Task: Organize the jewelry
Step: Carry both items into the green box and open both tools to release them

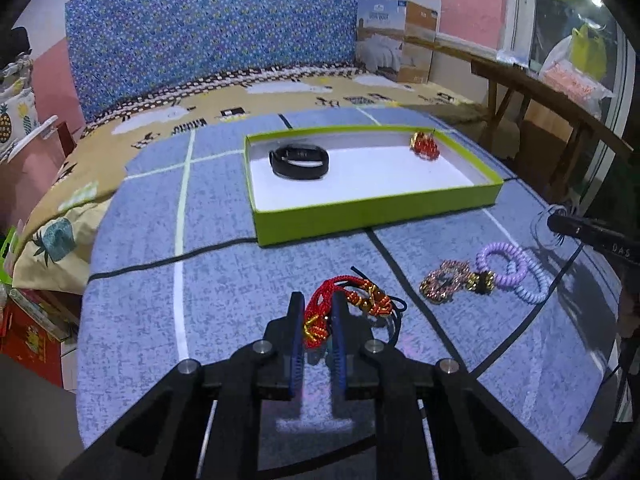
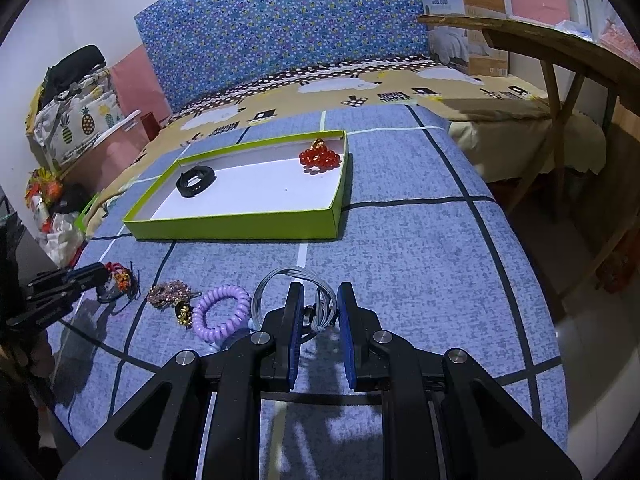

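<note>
The left gripper [image 1: 318,312] has its blue ribbed pads closed on a red woven cord bracelet [image 1: 344,300] with gold beads, low over the blue checked bedspread [image 1: 224,264]. The right gripper [image 2: 319,304] pinches a grey multi-strand band [image 2: 296,280] whose loops bulge out leftward. Between them lie a sequinned scrunchie [image 2: 168,294] and a lilac coil band [image 2: 220,312] — close together, touching in places. Beyond, across open cloth, sits the shallow lime-green tray [image 1: 360,216], straight-edged and white inside, holding a black wristband [image 1: 300,162] and a red bead bracelet [image 1: 425,146] — well apart.
</note>
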A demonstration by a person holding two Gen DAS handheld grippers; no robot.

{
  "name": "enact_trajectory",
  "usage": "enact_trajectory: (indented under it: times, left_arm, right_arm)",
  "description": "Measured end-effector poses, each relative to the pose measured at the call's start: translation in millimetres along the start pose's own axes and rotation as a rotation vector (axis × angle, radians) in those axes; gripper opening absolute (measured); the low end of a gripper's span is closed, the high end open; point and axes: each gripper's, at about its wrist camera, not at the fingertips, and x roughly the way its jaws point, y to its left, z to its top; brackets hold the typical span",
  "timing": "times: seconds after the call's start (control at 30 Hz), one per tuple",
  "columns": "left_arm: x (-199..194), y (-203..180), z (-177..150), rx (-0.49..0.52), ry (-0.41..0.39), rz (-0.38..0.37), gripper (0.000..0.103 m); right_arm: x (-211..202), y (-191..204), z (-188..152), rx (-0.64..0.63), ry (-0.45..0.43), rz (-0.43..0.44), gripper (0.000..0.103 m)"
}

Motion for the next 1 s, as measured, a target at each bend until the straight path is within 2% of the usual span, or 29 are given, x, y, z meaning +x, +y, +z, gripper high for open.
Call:
enact_trajectory:
  times: [0.2,0.23,0.3,0.4,0.7,1.0]
  left_arm:
    - [-19,3,5,-0.041,-0.062,-0.045,0.013]
    - [-20,3,6,-0.049,-0.069,-0.059,0.005]
    - [-17,3,4,-0.061,-0.051,-0.083,0.005]
    - [-11,-2,-1,-0.043,-0.030,-0.068,0.005]
    - [-20,2,2,-0.077,-0.058,-0.063,0.005]
    - [-30,-1,25,-0.076,-0.114,-0.079,0.005]
  right_arm:
    - [-7,2,1,-0.004,-0.015,0.000,0.017]
    - [-7,3,1,-0.005,-0.015,0.001,0.017]
    - [-7,3,0,-0.004,-0.013,0.002,0.017]
    - [-7,5,-1,-0.006,-0.011,0.007,0.017]
    - [-11,5,0,-0.009,-0.018,0.003,0.017]
    - [-12,15,15,-0.035,-0.043,0.021,0.017]
